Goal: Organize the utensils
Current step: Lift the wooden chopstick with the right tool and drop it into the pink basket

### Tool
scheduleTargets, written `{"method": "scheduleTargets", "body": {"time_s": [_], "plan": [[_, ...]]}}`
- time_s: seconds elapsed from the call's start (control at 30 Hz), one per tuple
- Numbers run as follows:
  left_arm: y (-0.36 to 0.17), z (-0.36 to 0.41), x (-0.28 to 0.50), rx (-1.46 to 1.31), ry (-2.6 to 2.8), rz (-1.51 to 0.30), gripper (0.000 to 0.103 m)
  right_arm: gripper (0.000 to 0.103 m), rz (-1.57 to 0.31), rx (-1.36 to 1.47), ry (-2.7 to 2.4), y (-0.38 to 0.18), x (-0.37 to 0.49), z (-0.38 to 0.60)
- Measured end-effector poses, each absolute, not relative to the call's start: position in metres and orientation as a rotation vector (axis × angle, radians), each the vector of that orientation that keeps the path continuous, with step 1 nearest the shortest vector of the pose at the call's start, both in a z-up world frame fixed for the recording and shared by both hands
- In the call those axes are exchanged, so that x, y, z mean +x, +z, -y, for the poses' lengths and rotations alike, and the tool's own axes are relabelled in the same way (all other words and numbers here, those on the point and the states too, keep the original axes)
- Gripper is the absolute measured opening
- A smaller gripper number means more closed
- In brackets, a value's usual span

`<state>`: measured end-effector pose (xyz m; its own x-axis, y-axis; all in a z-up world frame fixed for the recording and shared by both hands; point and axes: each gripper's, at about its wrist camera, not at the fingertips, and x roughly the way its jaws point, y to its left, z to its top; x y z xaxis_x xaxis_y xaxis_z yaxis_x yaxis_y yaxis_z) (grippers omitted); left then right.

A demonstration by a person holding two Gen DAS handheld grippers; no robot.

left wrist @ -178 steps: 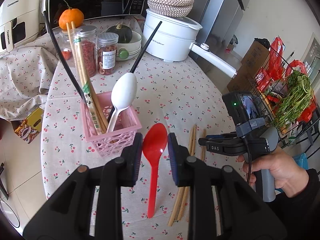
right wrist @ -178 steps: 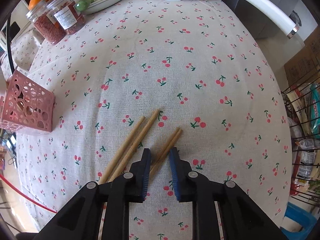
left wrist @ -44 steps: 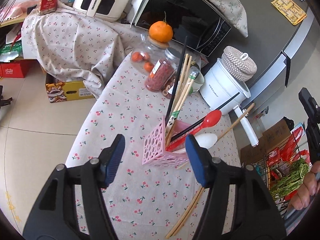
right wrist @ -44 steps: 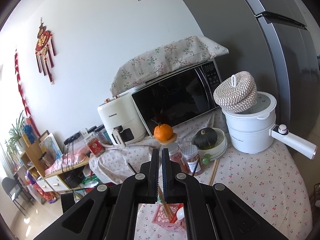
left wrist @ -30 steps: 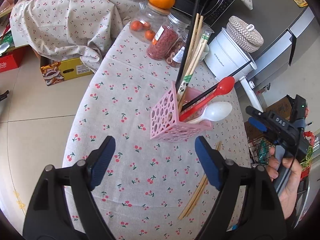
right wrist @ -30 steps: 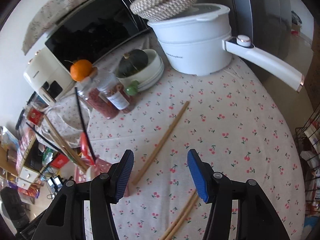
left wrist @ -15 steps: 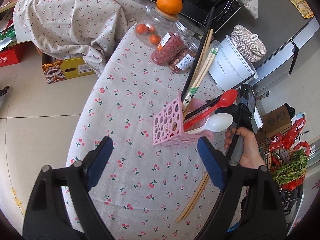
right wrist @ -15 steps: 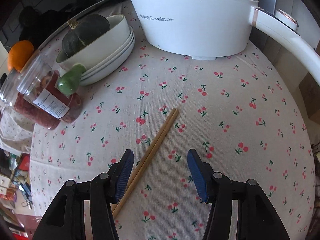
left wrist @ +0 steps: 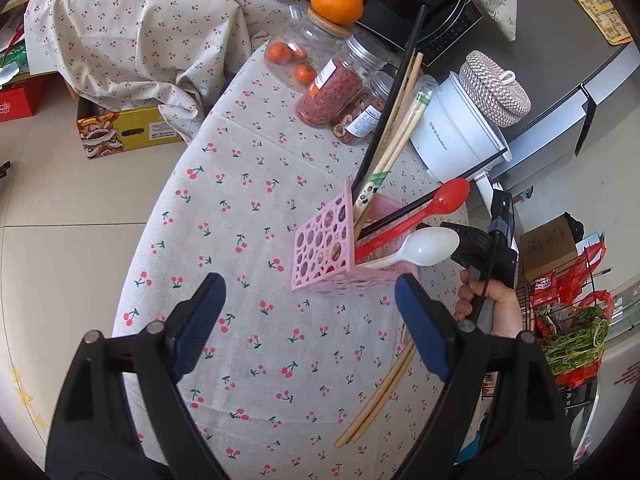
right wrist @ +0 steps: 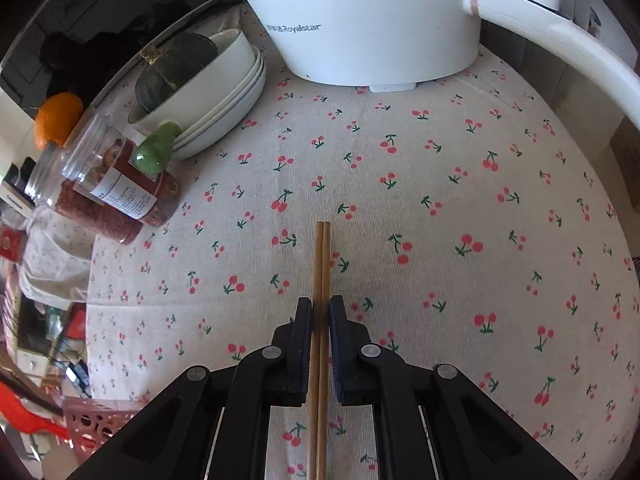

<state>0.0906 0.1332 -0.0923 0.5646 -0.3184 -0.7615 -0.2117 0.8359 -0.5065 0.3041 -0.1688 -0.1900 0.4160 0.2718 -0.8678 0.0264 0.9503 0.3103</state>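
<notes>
A pink perforated utensil basket stands on the cherry-print tablecloth. It holds a red spoon, a white spoon, wooden chopsticks and black chopsticks. My left gripper is wide open and empty, above the table in front of the basket. My right gripper is shut on a pair of wooden chopsticks that point toward the white pot. In the left wrist view the right gripper's body is just right of the basket. Another chopstick pair lies on the cloth.
A white Royalstar pot with a long handle stands at the back. Stacked white bowls hold a dark squash. Jars of red dried goods and an orange stand by the microwave. A wire rack with greens is at the right.
My right gripper has closed on the pair of wooden chopsticks and now lines up with them. My left gripper stays open and has barely moved.
</notes>
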Motion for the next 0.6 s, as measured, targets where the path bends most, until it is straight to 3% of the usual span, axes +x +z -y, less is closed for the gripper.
{"method": "scheduleTargets", "body": {"time_s": [0.6], "plan": [[-0.081,-0.147,0.077,-0.613,-0.030,-0.903,0.086,0.008,-0.599,0.268,0.348,-0.010,0.130,0.167]]}}
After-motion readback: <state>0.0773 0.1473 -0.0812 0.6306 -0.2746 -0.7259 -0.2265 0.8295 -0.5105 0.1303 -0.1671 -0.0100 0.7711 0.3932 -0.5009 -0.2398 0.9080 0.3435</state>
